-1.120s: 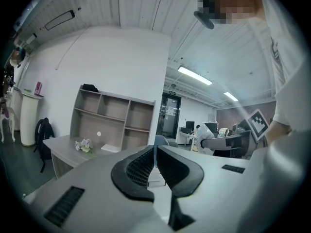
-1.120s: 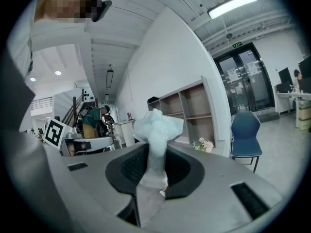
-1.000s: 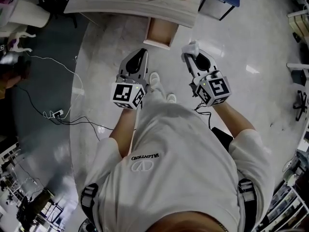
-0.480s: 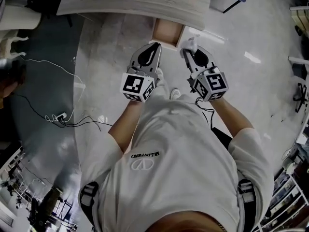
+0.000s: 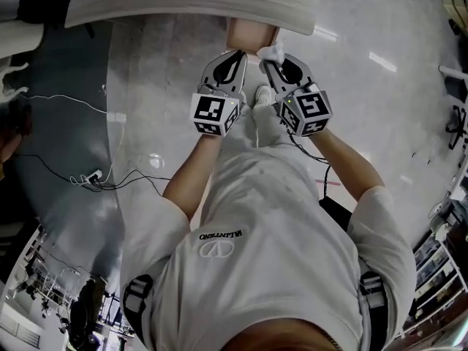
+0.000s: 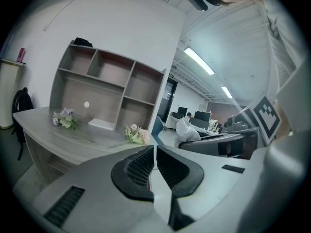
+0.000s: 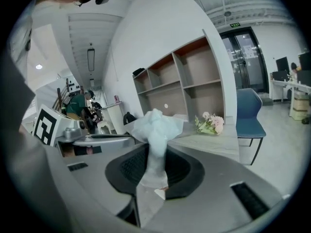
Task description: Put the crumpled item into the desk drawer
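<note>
White crumpled item (image 7: 154, 124) sits pinched between jaws of the right tool (image 7: 152, 153), bunching beyond their tips.

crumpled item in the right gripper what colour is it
White; the crumpled item shows best in the right gripper view.

From the head: steeply down over the pale grey wood-grain desk (image 5: 183, 6). From left gripper (image 5: 235, 55) and right gripper (image 5: 268, 63): low along the jaws, level across that same desk.
</note>
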`<state>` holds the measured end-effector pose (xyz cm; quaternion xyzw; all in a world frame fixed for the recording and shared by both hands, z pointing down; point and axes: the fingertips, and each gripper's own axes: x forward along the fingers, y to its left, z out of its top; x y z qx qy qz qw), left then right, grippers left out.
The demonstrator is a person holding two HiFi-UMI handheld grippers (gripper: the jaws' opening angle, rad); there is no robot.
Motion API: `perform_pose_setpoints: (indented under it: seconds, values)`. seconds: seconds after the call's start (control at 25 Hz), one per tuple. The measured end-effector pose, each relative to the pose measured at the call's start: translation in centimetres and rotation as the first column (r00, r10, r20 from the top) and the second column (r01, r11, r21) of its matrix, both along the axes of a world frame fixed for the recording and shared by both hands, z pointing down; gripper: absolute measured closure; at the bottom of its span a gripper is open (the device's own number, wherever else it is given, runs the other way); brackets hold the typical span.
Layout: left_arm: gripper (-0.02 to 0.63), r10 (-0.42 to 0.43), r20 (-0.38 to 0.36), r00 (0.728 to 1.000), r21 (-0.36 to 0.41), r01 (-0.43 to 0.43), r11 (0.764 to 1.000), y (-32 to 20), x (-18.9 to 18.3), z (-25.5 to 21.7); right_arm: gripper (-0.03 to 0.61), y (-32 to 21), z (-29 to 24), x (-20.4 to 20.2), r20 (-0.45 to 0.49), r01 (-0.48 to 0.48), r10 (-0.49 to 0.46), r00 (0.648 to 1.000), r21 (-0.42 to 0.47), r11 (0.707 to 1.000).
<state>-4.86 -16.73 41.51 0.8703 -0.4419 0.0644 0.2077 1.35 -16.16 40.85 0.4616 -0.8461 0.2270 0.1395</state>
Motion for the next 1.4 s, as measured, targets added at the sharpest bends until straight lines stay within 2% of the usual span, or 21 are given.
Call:
perform_pose_setpoints:
  seconds: [0.2,0.44,0.8,0.96,1.08,1.4]
  values:
    - [0.594,-0.021,0.015,1.000,-0.073,0.022,0.997,-2.5,1.3,5.8,0.503,-3.1,7.0,1.4,-0.048,-0.027,0.024,0.999,-0.082,0.996]
    - [0.592,-0.032,0.055,0.998,-0.180,0.041,0.983,-3.7,2.4,14.5,0.503,-3.6,16.4,2.1,-0.102,-0.012,-0.007,0.995,-0.186,0.983]
    - [0.592,-0.058,0.111,0.992,-0.254,0.084,0.964,-4.8,2.2,25.4,0.503,-4.8,27.3,1.5,-0.131,-0.058,0.024,0.991,-0.266,0.962]
    - [0.593,-0.076,0.117,0.990,-0.288,0.107,0.952,-5.5,1.8,29.4,0.503,-5.3,30.9,1.3,-0.148,-0.085,0.042,0.988,-0.298,0.951]
    - [0.592,-0.046,0.142,0.989,-0.304,0.088,0.949,-5.6,1.9,32.1,0.503,-5.3,32.9,1.1,-0.162,-0.099,0.050,0.985,-0.308,0.946]
    - [0.594,-0.053,0.146,0.988,-0.312,0.097,0.945,-6.2,3.0,34.6,0.503,-5.8,35.3,1.4,-0.161,-0.125,0.078,0.984,-0.308,0.943]
